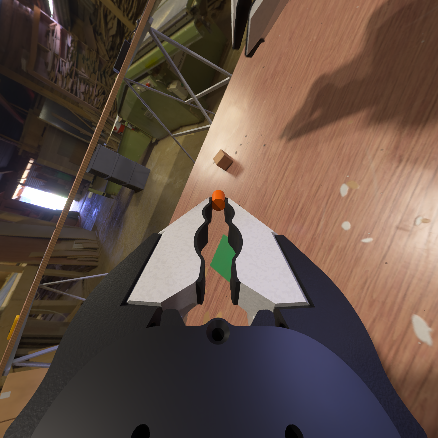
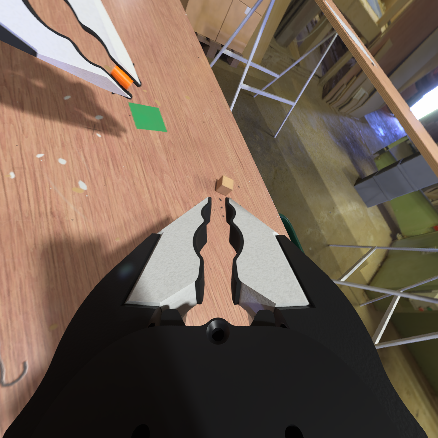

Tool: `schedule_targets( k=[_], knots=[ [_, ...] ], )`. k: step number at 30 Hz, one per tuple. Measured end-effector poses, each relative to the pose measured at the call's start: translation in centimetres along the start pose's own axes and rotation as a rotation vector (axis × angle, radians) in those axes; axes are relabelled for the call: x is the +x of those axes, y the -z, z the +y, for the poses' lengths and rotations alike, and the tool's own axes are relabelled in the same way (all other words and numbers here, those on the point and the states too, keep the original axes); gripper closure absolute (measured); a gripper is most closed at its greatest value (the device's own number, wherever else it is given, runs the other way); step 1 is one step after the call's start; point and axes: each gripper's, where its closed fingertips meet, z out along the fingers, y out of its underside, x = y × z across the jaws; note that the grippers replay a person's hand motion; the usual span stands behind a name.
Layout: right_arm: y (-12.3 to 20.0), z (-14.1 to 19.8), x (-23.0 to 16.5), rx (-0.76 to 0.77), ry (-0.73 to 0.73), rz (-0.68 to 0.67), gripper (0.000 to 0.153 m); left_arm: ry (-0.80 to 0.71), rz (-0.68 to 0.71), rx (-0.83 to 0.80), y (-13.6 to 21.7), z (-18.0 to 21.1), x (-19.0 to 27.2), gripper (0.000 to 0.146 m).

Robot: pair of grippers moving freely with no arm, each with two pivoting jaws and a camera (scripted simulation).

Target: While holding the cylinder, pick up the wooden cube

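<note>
We see a reddish wooden counter (image 2: 118,213) flecked with pale paint spots, in a workshop with metal trestle legs and stacked timber beyond its edge.

Our left tool (image 1: 218,201) is closed on a small orange cylinder (image 1: 218,200), pinched at the very tips of its two white, black-lined fingers, and the cylinder is lifted clear of the counter. In the right wrist view the same tool (image 2: 128,88) appears at the upper left, with the cylinder (image 2: 121,76) clamped between its tips, just above a flat green square (image 2: 147,117) marked on the counter. In the left wrist view that green square (image 1: 222,258) shows through the gap between the fingers.

Our right tool (image 2: 217,201) hovers over the counter with its fingers parted by a narrow gap, and it holds nothing.

The wooden cube (image 2: 224,185) sits on the counter near its far edge, just ahead of the right tool's tips and slightly to the right of the gap, not touching them. From the left tool, the cube (image 1: 223,159) lies farther ahead, beyond the cylinder, well apart from the fingers. Dark tool shadows fall across the counter.
</note>
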Motion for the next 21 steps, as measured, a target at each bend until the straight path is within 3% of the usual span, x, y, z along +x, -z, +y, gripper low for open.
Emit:
schedule_targets(
  k=[5,9,16,21],
  knots=[
    [0.6,1.4,0.7,-0.042,-0.104,-0.074,0.121,0.014,-0.055,0.002,0.1,0.2,-1.1,0.137],
    [-0.9,2.7,0.2,-0.145,-0.091,-0.120,0.113,0.012,-0.090,-0.015,0.0,0.7,-1.9,0.137],
    [-7.0,2.9,0.5,-0.290,-0.208,-0.184,0.114,0.040,-0.121,-0.021,0.1,1.2,-2.8,0.137],
    [-11.3,4.3,1.4,-0.415,-0.318,-0.165,0.105,0.032,-0.146,-0.030,0.4,1.7,-3.4,0.137]
  ],
)
